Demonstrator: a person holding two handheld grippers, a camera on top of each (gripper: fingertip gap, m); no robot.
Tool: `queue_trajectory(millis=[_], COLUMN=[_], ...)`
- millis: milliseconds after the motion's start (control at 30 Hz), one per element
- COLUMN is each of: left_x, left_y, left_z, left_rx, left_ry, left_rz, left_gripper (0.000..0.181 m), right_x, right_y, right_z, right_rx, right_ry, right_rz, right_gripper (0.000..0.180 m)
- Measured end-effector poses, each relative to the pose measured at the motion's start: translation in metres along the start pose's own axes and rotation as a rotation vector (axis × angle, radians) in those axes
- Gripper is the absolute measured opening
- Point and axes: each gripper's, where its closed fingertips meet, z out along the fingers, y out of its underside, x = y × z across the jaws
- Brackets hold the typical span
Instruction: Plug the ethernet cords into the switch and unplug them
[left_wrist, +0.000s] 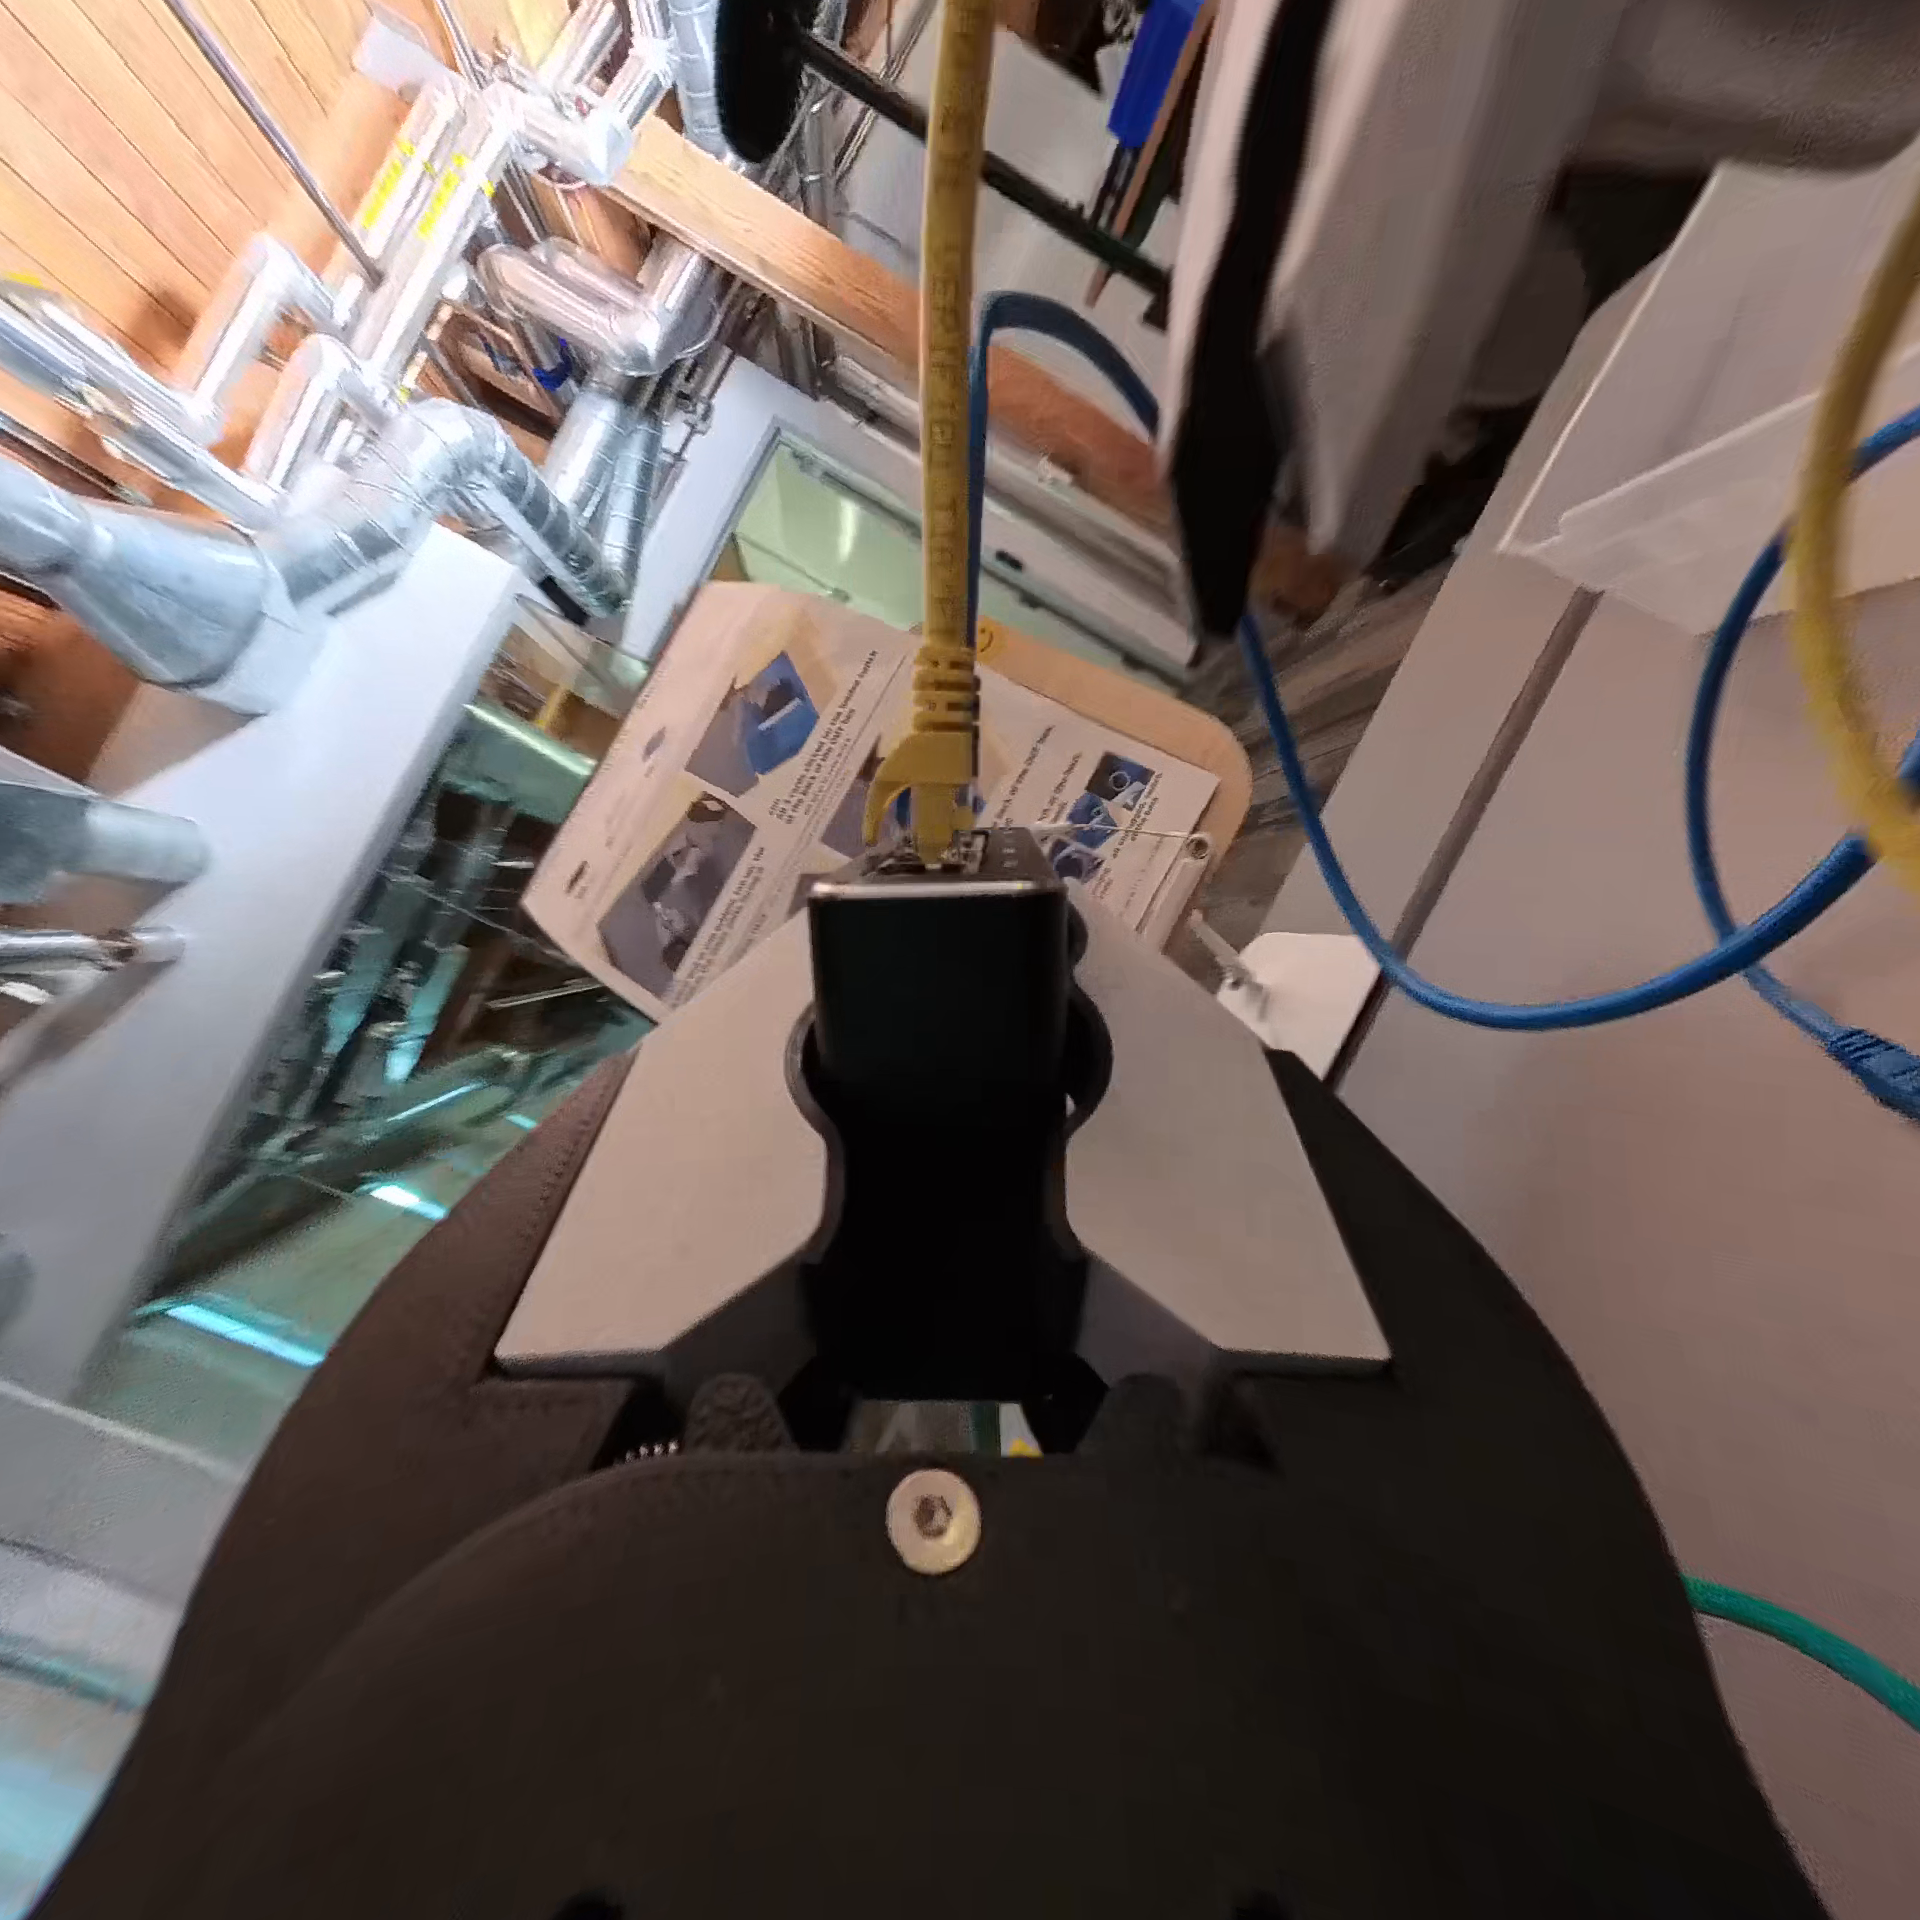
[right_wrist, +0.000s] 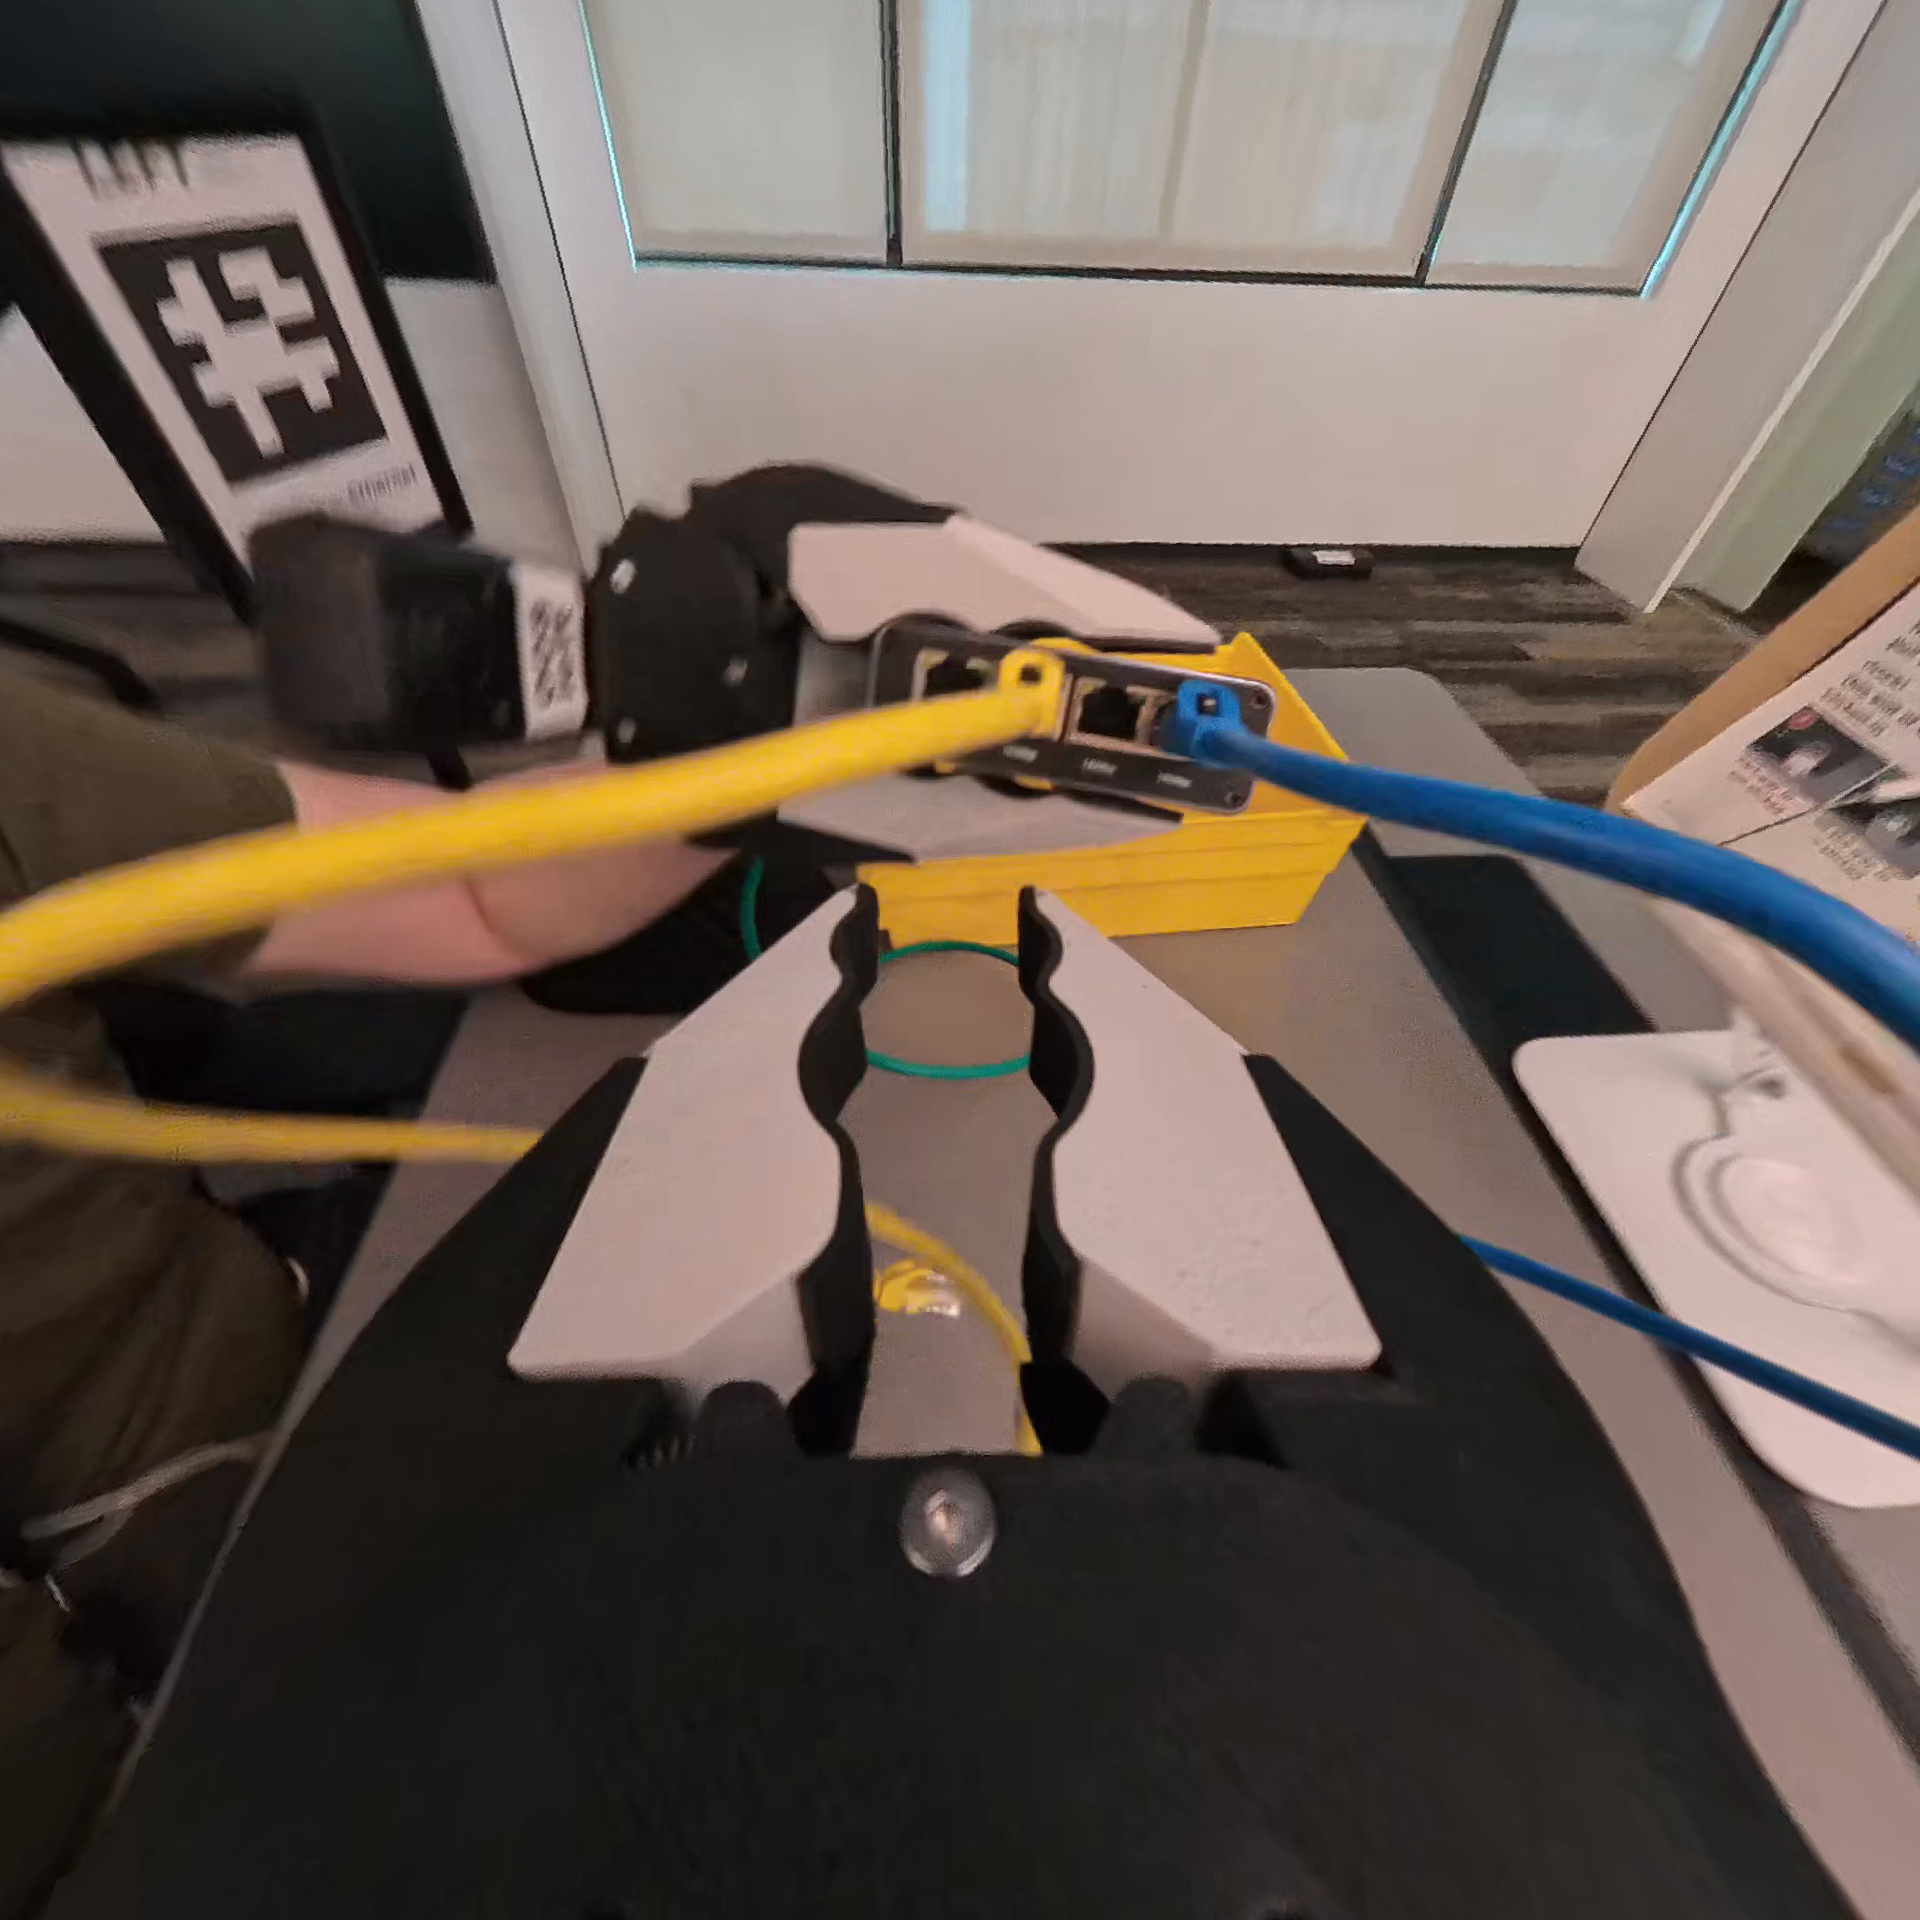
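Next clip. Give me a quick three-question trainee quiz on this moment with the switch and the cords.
1. True or false: the left claw is shut on the switch.
2. Which cords are plugged into the switch? A) yellow cord and blue cord B) green and blue C) yellow only
3. Fill in: the right claw is open and holds ____.

Key: 1 true. 2 A; the thin green cord lies on the table near the yellow bin. 3 nothing.
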Motion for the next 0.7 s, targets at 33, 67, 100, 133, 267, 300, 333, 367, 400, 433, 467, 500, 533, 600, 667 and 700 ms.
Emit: queue_trajectory(millis=[33,67,100,133,267,300,333,367,400,433,467,500,533,600,667,700], left_x=[-0.002,-0.002,-0.001,-0.002,0.007,0.009,0.01,0.01,0.01,0.011,0.01,0.011,0.011,0.012,0.011,0.011], left_y=[0.001,0.0,-0.002,-0.004,-0.019,-0.024,-0.029,-0.035,-0.04,-0.045,-0.05,-0.055,-0.06,-0.067,-0.071,-0.072], left_z=[-0.002,-0.005,-0.008,-0.011,-0.031,-0.036,-0.042,-0.048,-0.052,-0.056,-0.06,-0.063,-0.066,-0.07,-0.068,-0.067], left_rx=[0.016,0.037,0.064,0.099,0.266,0.306,0.346,0.384,0.417,0.444,0.47,0.494,0.515,0.543,0.547,0.543], left_ry=[0.03,0.074,0.117,0.151,0.368,0.425,0.472,0.511,0.548,0.583,0.61,0.637,0.664,0.702,0.717,0.73], left_rz=[-0.035,-0.066,-0.1,-0.136,-0.292,-0.334,-0.372,-0.408,-0.444,-0.48,-0.513,-0.543,-0.569,-0.614,-0.665,-0.694], left_gripper=[0.033,0.033,0.033,0.033,0.033,0.033,0.033,0.033,0.033,0.033,0.033,0.033,0.033,0.033,0.033,0.033], right_x=[-0.005,-0.012,-0.02,-0.029,-0.068,-0.075,-0.079,-0.077,-0.069,-0.052,-0.032,-0.012,0.007,0.034,0.027,0.012], right_y=[-0.001,-0.003,-0.005,-0.007,-0.031,-0.045,-0.058,-0.07,-0.08,-0.086,-0.084,-0.074,-0.061,-0.034,-0.021,-0.019], right_z=[-0.006,-0.013,-0.021,-0.03,-0.082,-0.099,-0.118,-0.139,-0.159,-0.175,-0.181,-0.175,-0.161,-0.121,-0.074,-0.053], right_rx=[-0.016,-0.033,-0.052,-0.068,0.059,0.168,0.278,0.39,0.504,0.593,0.62,0.592,0.534,0.411,0.348,0.337], right_ry=[0.006,0.016,0.022,0.031,0.072,0.09,0.108,0.126,0.152,0.179,0.184,0.175,0.168,0.15,0.031,-0.053], right_rz=[-0.059,-0.119,-0.18,-0.247,-0.592,-0.647,-0.669,-0.652,-0.596,-0.498,-0.389,-0.296,-0.23,-0.17,-0.191,-0.21], right_gripper=[0.026,0.026,0.026,0.026,0.029,0.028,0.026,0.021,0.016,0.01,0.012,0.016,0.022,0.033,0.043,0.047])
